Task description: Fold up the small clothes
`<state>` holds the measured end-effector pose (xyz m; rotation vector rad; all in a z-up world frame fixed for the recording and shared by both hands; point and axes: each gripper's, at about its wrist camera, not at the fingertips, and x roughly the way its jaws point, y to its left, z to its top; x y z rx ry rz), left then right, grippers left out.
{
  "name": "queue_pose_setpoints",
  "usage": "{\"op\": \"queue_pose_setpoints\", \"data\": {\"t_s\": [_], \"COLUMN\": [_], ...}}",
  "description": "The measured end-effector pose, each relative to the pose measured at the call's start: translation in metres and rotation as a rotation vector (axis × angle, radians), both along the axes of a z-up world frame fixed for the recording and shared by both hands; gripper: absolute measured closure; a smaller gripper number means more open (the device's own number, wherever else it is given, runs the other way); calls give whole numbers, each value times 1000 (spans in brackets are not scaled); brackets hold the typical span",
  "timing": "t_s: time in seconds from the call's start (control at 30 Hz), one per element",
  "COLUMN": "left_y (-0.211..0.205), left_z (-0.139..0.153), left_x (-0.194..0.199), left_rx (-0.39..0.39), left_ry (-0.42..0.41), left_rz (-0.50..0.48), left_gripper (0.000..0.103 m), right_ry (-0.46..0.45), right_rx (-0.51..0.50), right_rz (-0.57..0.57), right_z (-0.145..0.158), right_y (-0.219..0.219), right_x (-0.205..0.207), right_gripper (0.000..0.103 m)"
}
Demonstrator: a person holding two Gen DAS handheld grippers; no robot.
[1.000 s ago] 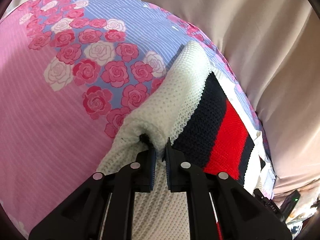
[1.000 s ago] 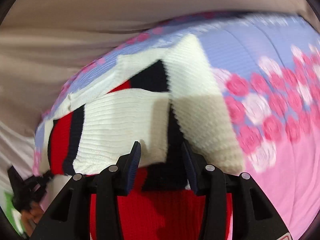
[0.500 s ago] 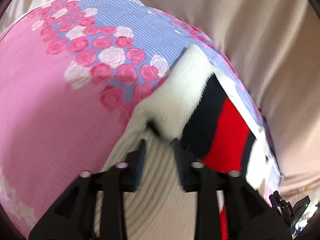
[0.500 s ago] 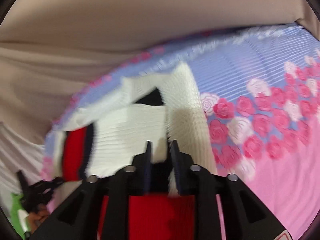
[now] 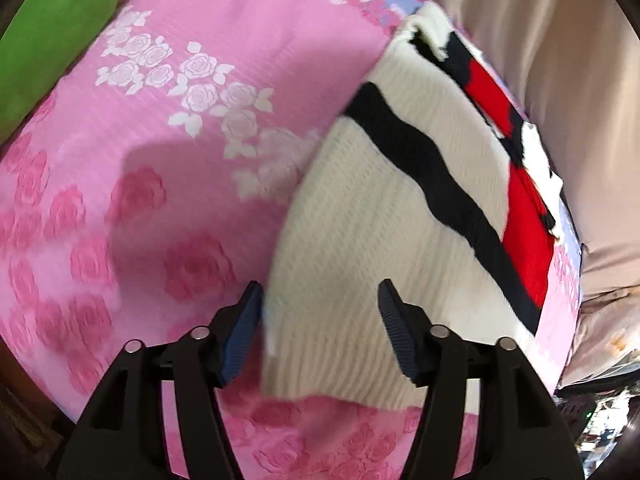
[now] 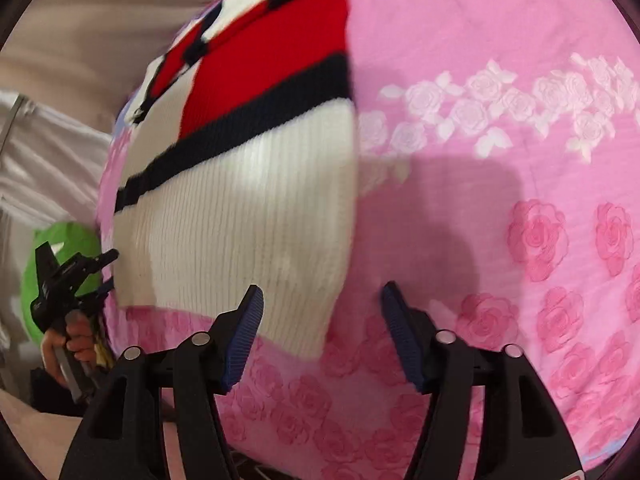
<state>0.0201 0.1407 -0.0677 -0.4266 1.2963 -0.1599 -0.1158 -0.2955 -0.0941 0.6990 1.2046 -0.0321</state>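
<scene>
A ribbed knit sweater [image 5: 360, 232], cream with navy and red bands, lies folded on the rose-print sheet [image 5: 160, 180]; the left gripper [image 5: 320, 332] and right gripper [image 6: 322, 334] hover spread wide, empty, at its near hem.

— What does the garment look like?
— The sweater [image 5: 360, 216] is a small ribbed knit, mostly cream-white, crossed by a dark navy stripe with a red block beyond it.

— How does it lie?
— It lies flat on the pink rose-print bedspread [image 5: 160, 184], folded into a compact, roughly rectangular shape, with its cream hem end nearest both cameras.

— And the far end?
— There the layers overlap unevenly, with bits of cream, navy and red showing at the edge; the exact arrangement cannot be made out through the blur.

— Is anything holding it?
— No. In the right wrist view the sweater [image 6: 240, 208] rests loose on the bedspread [image 6: 500, 160].
</scene>
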Motion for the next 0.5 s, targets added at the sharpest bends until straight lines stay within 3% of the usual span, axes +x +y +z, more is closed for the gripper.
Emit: {"op": "queue_pose_setpoints", "data": {"t_s": [0.03, 0.1, 0.17, 0.23, 0.3, 0.37, 0.4, 0.5], "left_y": [-5, -14, -16, -12, -2, 9, 9, 6], "left_z": [-1, -1, -1, -4, -7, -11, -11, 3], "left_x": [-3, -5, -2, 7, 16, 25, 26, 22], "left_rx": [4, 46, 45, -5, -36, -93, -97, -93], "left_ry": [-8, -31, -32, -19, 10, 48, 54, 25], "left_rz": [-7, -7, -20, -43, -34, -28, -32, -41], "left_gripper": [41, 41, 48, 77, 90, 93, 94, 95], "right_ry": [-13, -26, -33, -44, -39, -21, -5, -21], "right_rx": [8, 17, 29, 50, 70, 5, 6, -47], "right_rz": [19, 40, 35, -14, -70, -116, -115, -124], "right_z": [-1, 0, 1, 4, 2, 3, 1, 11], "right_y": [4, 6, 5, 4, 4, 13, 18, 19], "right_x": [2, 10, 20, 15, 9, 11, 15, 21], "right_gripper": [25, 25, 28, 44, 54, 86, 94, 96]}}
